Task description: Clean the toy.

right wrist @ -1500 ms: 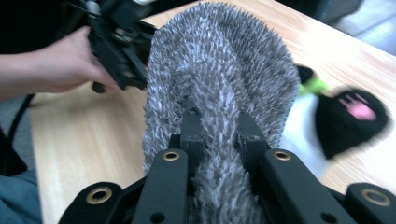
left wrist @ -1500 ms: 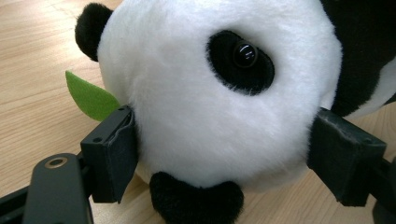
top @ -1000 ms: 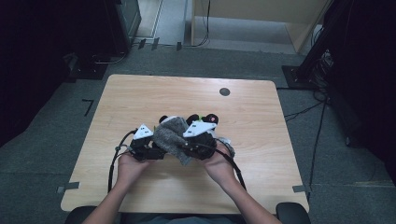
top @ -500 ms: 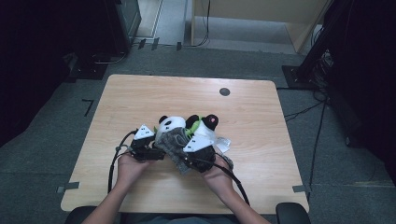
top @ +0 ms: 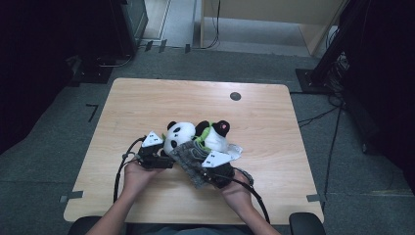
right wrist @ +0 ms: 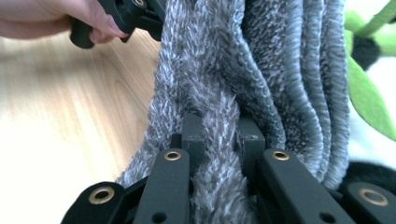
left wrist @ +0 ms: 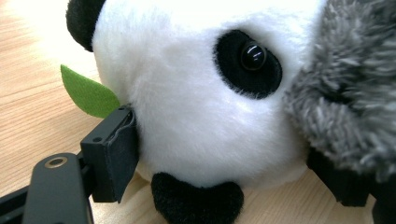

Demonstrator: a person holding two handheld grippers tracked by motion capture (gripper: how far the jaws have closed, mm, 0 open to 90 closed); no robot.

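Panda plush [left wrist: 205, 116] soft and light, wedged at the head in left gripper [left wrist: 224, 158]. Grey fuzzy cloth [right wrist: 233, 84] limp, pinched tight in right gripper [right wrist: 219, 135]; best taken by a bunched fold.

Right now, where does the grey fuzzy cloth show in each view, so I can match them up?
High view: the grey cloth lies low centre, between the two hand-held grippers, just below the panda toy.
Left gripper view: it bulges in at the right edge, against the panda's face.
Right gripper view: it hangs through the centre, pinched at the bottom.
Shared landmark: the panda toy's white fur beside the cloth.
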